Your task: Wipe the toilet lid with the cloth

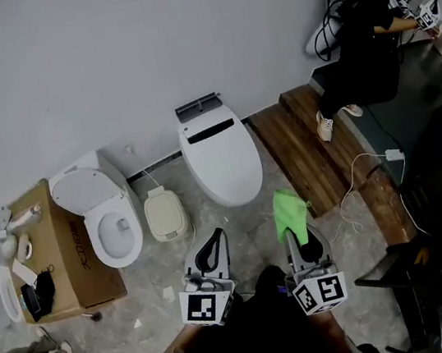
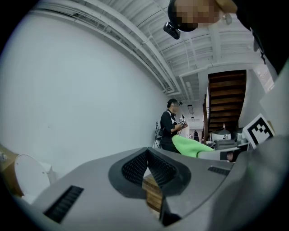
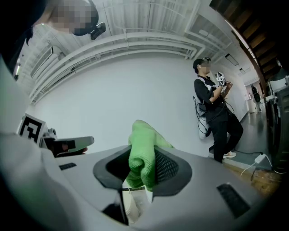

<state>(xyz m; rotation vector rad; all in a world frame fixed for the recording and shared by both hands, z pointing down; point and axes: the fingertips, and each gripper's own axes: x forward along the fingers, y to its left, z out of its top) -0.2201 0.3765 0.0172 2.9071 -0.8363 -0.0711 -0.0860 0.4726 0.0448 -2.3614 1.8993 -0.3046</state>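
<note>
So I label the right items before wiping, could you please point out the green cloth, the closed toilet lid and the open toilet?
green cloth (image 1: pixel 288 212), head view, middle of the fabric.
closed toilet lid (image 1: pixel 222 163), head view, centre of its top.
open toilet (image 1: pixel 117 228), head view, inside its bowl.

plain white wall (image 1: pixel 63 72), mottled grey stone floor (image 1: pixel 151 286), wooden steps (image 1: pixel 301 159) at right, cardboard box (image 1: pixel 52 240) at left.

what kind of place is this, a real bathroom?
Likely a staged lab or workshop hall, not a bathroom: a closed toilet and an open toilet stand side by side by a cardboard box and wooden steps.
</note>
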